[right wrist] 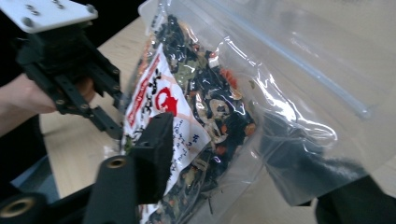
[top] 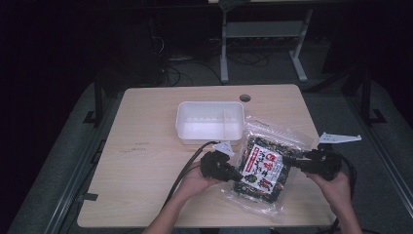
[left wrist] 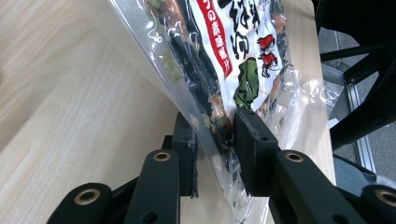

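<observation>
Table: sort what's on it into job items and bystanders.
In the job:
- clear snack bag, pinched at opposite edges by the left gripper and the right gripper, likely bound for something nearby
- white bin, open, probably where the bag goes

Just lying about:
- cables on the floor

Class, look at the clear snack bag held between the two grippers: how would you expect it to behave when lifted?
The snack bag is probably floppy: its clear film wrinkles and folds around the left gripper. It likely feels light, since its contents look like loose dried flakes. The glossy plastic may slip, so the right gripper pinching the other side should help.
</observation>
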The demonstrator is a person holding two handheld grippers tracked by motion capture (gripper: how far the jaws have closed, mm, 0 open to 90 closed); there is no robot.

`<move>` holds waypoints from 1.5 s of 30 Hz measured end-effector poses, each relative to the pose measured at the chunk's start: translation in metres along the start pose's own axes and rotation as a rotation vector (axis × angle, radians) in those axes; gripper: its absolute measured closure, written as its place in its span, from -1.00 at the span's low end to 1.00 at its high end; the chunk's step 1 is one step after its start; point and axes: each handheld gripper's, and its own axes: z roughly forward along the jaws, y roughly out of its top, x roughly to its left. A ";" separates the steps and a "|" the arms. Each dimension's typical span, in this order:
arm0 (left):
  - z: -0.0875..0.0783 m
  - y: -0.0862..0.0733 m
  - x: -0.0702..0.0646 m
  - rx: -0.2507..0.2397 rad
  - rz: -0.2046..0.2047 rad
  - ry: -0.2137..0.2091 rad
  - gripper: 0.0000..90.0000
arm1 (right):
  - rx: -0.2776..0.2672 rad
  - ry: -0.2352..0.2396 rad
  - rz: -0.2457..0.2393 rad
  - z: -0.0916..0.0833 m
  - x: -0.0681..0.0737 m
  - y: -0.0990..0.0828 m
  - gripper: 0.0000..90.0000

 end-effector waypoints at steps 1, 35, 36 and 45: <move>0.000 0.000 0.000 0.000 0.001 0.000 0.57 | -0.004 0.009 0.000 0.000 0.001 0.000 0.09; -0.030 -0.025 -0.008 -0.023 0.020 0.167 -0.25 | -0.096 0.122 -0.105 -0.020 0.058 0.029 0.76; -0.038 -0.032 -0.008 -0.032 0.008 0.176 -0.27 | -0.094 0.114 -0.117 -0.019 0.063 0.031 0.76; -0.066 -0.058 -0.012 -0.019 -0.019 0.212 -0.40 | -0.119 0.080 -0.150 -0.018 0.079 0.047 0.76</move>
